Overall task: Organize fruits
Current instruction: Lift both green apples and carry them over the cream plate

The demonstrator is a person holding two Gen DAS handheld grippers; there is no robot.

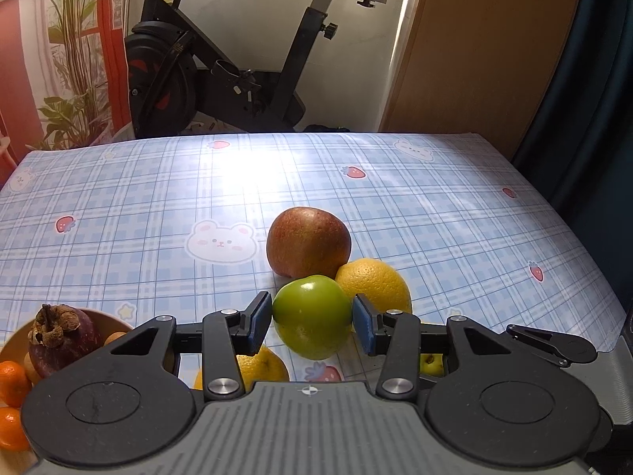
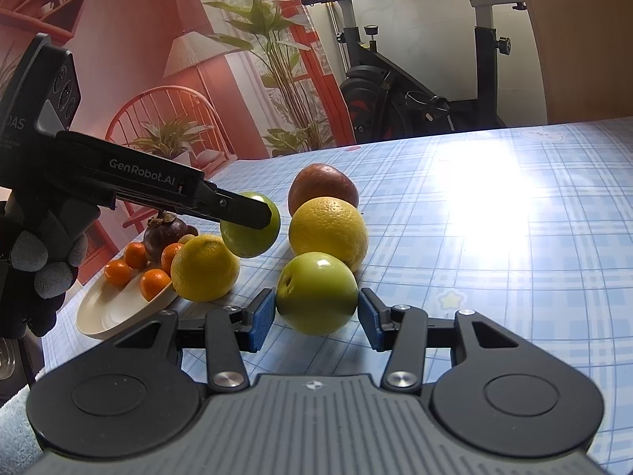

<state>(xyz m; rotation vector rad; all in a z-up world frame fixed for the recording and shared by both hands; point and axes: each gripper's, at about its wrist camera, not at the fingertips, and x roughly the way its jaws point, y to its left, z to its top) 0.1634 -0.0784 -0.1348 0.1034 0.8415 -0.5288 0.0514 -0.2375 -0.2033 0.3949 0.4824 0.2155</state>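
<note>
My left gripper (image 1: 312, 322) is shut on a green apple (image 1: 312, 316); in the right wrist view this apple (image 2: 247, 237) hangs clear of the table in the left gripper (image 2: 257, 219). A second green apple (image 2: 316, 293) rests on the checked tablecloth with my right gripper (image 2: 316, 312) shut on it, both blue pads against its sides. A red apple (image 2: 322, 188) and a yellow orange (image 2: 328, 231) sit just behind it. Another yellow orange (image 2: 205, 267) lies against the cream plate (image 2: 103, 312), which holds a mangosteen (image 2: 166, 233) and several tangerines (image 2: 154, 283).
A gloved hand (image 2: 35, 261) holds the left gripper at the table's left edge. An exercise bike (image 1: 205, 79) stands beyond the far edge, beside a wooden panel (image 1: 474, 59). The tablecloth (image 2: 514, 237) stretches bare to the right under bright glare.
</note>
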